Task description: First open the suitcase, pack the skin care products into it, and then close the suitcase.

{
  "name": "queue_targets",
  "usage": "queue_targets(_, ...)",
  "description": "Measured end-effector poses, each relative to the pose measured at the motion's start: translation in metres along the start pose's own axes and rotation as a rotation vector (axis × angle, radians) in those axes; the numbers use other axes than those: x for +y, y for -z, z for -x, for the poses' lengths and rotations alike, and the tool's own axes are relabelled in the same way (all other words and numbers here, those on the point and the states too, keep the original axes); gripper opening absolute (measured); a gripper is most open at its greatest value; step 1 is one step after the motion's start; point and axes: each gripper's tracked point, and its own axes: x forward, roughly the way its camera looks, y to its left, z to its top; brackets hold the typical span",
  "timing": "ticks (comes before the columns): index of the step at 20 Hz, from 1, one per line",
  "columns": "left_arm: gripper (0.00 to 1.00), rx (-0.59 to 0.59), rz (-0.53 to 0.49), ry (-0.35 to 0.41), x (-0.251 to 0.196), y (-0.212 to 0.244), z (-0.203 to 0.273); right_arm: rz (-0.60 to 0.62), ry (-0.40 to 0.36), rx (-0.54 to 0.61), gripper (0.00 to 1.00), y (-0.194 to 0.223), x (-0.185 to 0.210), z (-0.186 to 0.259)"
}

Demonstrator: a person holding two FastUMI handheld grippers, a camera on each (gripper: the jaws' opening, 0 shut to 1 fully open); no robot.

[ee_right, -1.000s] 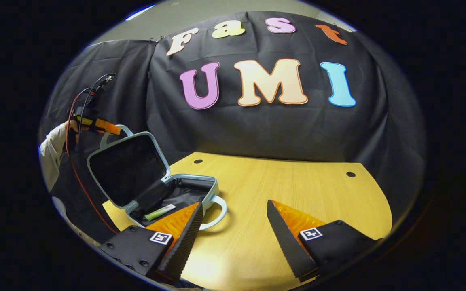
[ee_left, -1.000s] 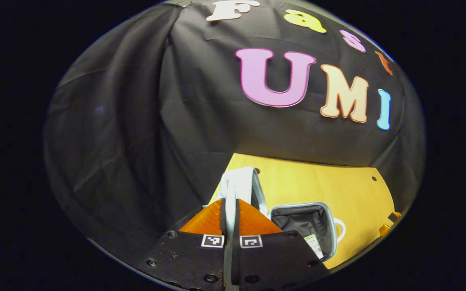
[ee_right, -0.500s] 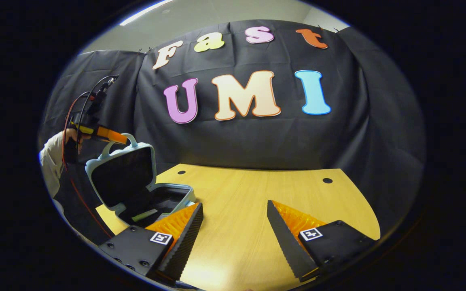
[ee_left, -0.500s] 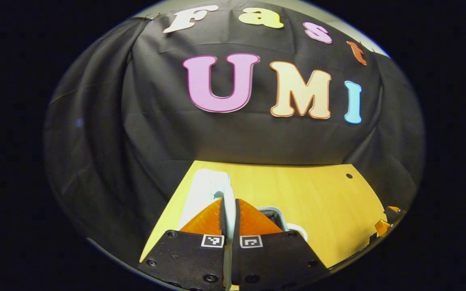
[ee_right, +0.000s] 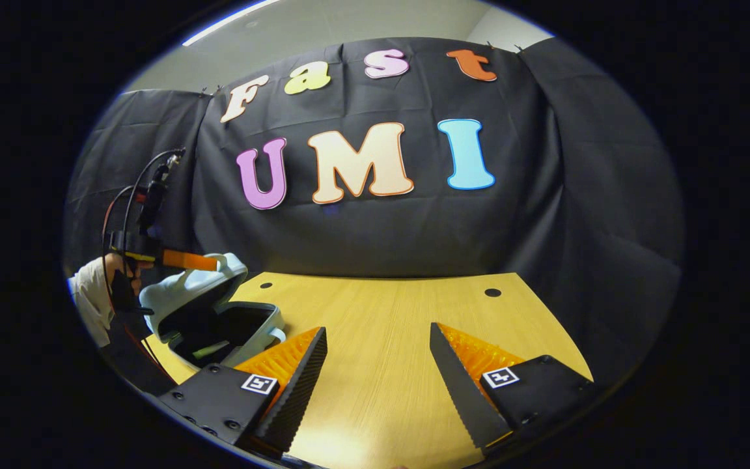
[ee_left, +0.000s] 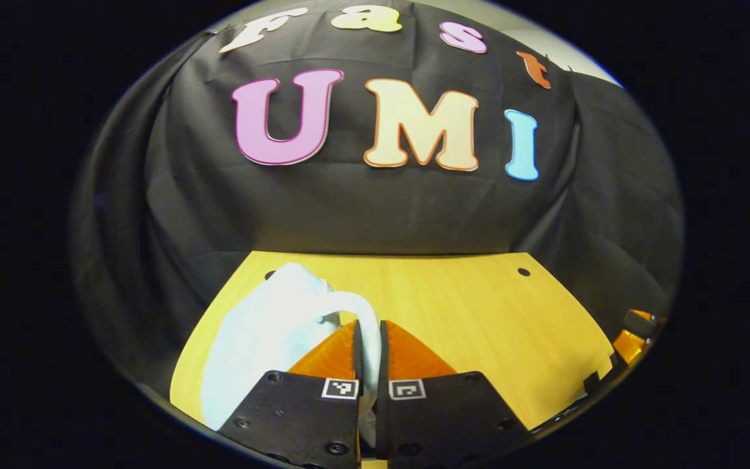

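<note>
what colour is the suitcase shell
Pale blue-white suitcase shell, best seen in the right gripper view.

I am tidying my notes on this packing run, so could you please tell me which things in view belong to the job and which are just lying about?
Part of the job:
- suitcase, partly open
- its lid
- lid handle, pinched by the left gripper
- skin care tube inside the suitcase
- right gripper, open, holding nothing

Just there:
- wooden table
- cables on the left gripper
</note>
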Motion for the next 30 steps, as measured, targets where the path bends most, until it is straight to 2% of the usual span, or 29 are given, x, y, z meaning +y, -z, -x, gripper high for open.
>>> queue_targets(4,0.03,0.048,-0.021,0.034,-0.026,0.031,-0.017,-0.002,0.044,-0.007,0.98,0.000,-0.020,0.005)
queue_targets(5,0.04,0.065,-0.024,0.043,-0.032,0.041,-0.021,-0.003,0.050,-0.013,0.93,-0.003,-0.024,0.006)
queue_targets(6,0.05,0.085,-0.032,0.048,-0.041,0.048,-0.023,-0.003,0.046,-0.021,0.98,-0.006,-0.025,0.009)
queue_targets(9,0.16,0.061,-0.070,0.008,-0.054,0.052,-0.024,0.038,0.042,-0.044,0.98,-0.015,-0.036,0.014)
queue_targets(11,0.47,-0.069,-0.085,-0.017,-0.068,0.021,-0.009,0.069,0.055,-0.062,0.98,-0.025,-0.050,0.015)
queue_targets(14,0.98,-0.213,-0.080,-0.024,-0.098,-0.015,0.023,0.031,0.055,-0.119,0.98,-0.056,-0.054,0.014)
queue_targets(17,0.96,-0.331,-0.047,-0.038,-0.115,-0.044,0.057,0.014,0.071,-0.191,0.98,-0.091,-0.052,0.011)
queue_targets(19,0.95,-0.398,-0.015,0.004,-0.127,-0.063,0.078,0.019,0.084,-0.240,0.98,-0.113,-0.044,0.010)
queue_targets(20,0.95,-0.413,-0.010,0.032,-0.129,-0.071,0.084,0.022,0.080,-0.261,0.98,-0.123,-0.035,0.011)
queue_targets(21,1.00,-0.421,-0.006,0.042,-0.126,-0.078,0.089,0.021,0.075,-0.275,0.98,-0.131,-0.026,0.011)
queue_targets(22,0.95,-0.424,-0.008,0.045,-0.121,-0.082,0.095,0.022,0.070,-0.291,0.98,-0.138,-0.017,0.014)
queue_targets(24,0.96,-0.427,-0.037,0.047,-0.105,-0.094,0.099,0.035,0.086,-0.341,0.98,-0.157,-0.004,0.023)
queue_targets(25,0.95,-0.422,-0.055,0.026,-0.094,-0.096,0.101,0.042,0.086,-0.357,0.94,-0.162,0.004,0.029)
queue_targets(27,0.96,-0.420,-0.081,0.012,-0.079,-0.096,0.106,0.073,0.075,-0.394,0.98,-0.170,0.025,0.039)
queue_targets(30,0.95,-0.451,-0.093,0.061,-0.073,-0.098,0.113,0.094,0.085,-0.430,0.98,-0.177,0.044,0.050)
